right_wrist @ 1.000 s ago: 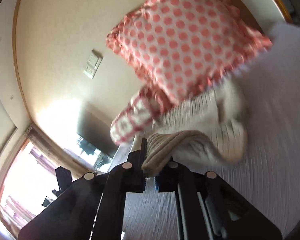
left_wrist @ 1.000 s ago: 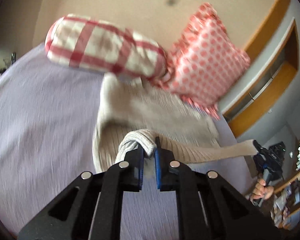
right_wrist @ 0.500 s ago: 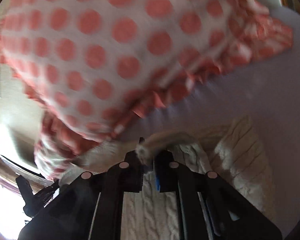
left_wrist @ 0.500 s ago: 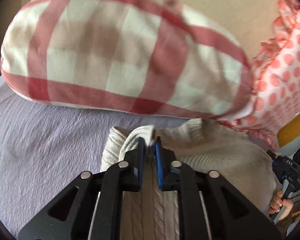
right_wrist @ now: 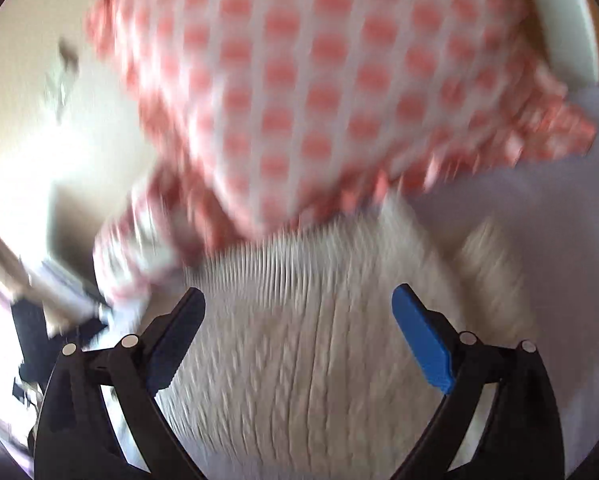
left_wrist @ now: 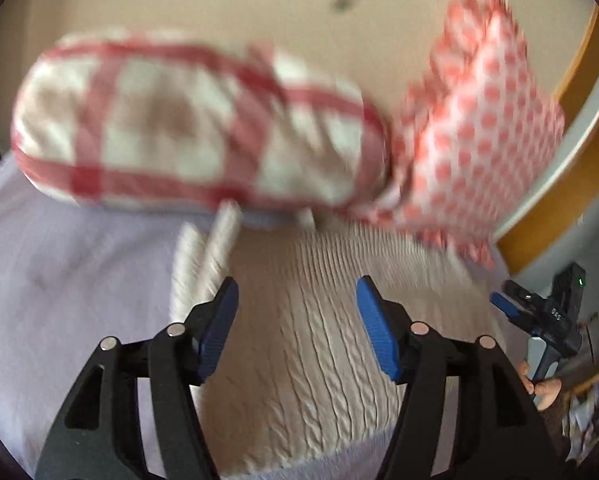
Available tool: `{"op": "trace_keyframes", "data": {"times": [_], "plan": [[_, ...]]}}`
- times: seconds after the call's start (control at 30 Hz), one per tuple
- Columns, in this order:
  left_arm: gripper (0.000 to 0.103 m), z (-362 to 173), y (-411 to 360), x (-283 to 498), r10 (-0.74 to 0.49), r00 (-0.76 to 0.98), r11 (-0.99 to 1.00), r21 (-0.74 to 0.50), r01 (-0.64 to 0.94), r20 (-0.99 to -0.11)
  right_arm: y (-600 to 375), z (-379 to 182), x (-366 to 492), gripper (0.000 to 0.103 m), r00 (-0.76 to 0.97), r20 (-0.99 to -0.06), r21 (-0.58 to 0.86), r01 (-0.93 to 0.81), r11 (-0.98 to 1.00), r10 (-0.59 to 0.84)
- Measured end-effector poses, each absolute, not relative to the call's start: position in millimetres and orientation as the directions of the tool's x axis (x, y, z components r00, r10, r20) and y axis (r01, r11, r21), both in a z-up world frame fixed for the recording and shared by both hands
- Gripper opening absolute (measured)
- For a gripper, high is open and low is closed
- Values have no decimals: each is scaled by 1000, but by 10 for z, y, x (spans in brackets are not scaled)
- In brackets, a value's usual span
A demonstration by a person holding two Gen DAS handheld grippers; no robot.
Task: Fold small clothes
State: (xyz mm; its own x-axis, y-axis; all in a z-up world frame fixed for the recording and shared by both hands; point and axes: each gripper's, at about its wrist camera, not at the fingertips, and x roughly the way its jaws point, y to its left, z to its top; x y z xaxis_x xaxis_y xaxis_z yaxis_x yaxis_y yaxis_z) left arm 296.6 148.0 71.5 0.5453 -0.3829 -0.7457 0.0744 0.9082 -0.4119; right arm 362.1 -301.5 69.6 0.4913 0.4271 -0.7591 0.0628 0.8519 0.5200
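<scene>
A cream cable-knit sweater lies folded on the lilac bed sheet, its far edge against the pillows. My left gripper is open and empty just above the sweater's left part. My right gripper is open and empty above the sweater in the right wrist view. The right gripper also shows at the far right of the left wrist view, held by a hand. Both views are blurred by motion.
A red-and-white checked pillow and a pink-dotted frilled cushion lean against the beige wall behind the sweater. The dotted cushion fills the upper right wrist view. A wooden-edged shelf stands at the right.
Both grippers carried the sweater's edge toward the pillows, laid it over the body and opened, letting go of it. They now sit a little back from the pillows.
</scene>
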Motion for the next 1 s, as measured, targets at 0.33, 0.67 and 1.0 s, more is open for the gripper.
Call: {"op": "trace_keyframes", "data": {"times": [0.33, 0.67, 1.0], "plan": [[63, 413, 1721, 2941, -279, 498, 931, -359, -71, -821, -2809, 706, 3465, 96, 422, -825, 445, 77, 892, 376], [70, 154, 1817, 2781, -201, 397, 955, -269, -123, -895, -2085, 615, 3422, 99, 376, -900, 199, -98, 975, 221], [22, 144, 1662, 2977, -268, 368, 927, -342, -153, -890, -2102, 593, 3340, 102, 406, -882, 215, -102, 971, 238]]}}
